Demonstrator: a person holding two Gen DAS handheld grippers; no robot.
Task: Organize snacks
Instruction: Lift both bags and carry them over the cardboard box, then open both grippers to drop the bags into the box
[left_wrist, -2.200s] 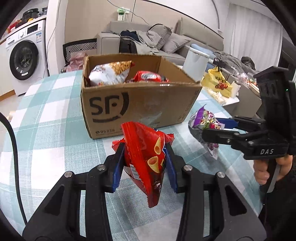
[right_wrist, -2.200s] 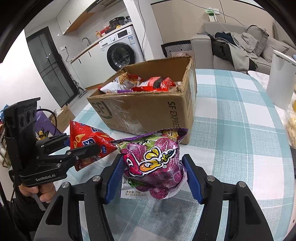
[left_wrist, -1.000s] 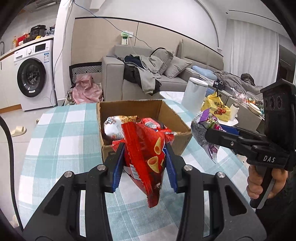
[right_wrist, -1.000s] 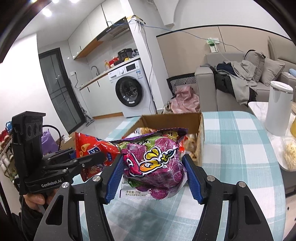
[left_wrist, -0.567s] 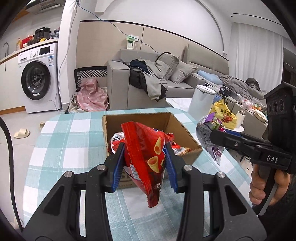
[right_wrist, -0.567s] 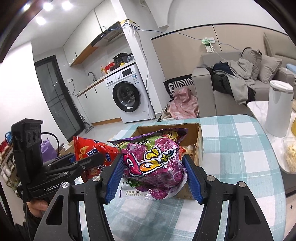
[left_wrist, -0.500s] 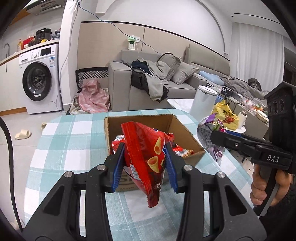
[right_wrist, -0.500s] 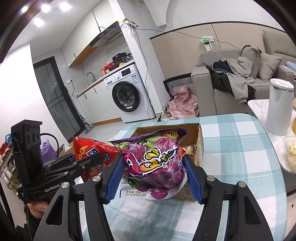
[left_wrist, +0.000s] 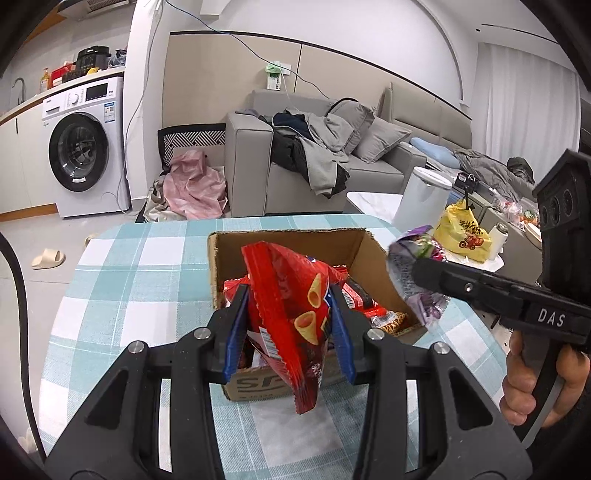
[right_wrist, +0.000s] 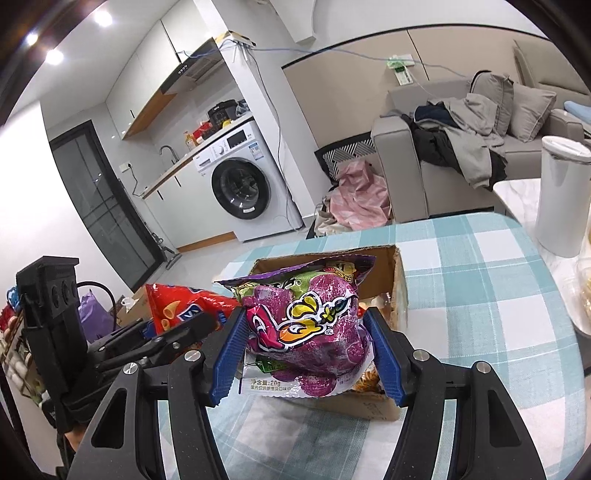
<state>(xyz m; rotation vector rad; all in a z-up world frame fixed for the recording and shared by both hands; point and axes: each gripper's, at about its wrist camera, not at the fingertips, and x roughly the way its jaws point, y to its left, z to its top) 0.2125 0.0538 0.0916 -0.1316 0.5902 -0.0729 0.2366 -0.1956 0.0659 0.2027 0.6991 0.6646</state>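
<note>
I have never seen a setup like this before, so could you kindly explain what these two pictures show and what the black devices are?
There is no robot here: a person holds a black two-finger tool in each hand, and a small fisheye camera on each tool looks forward along its fingers. One picture comes from the left tool, the other from the right tool, and each also catches the other tool at its side. The left tool is clamped on a red snack bag; the right tool is clamped on a purple snack bag. Both bags are held in the air near an open cardboard box that stands on a table with a teal-and-white checked cloth. The box already holds other snack packets. Behind are a sofa and a washing machine.
</note>
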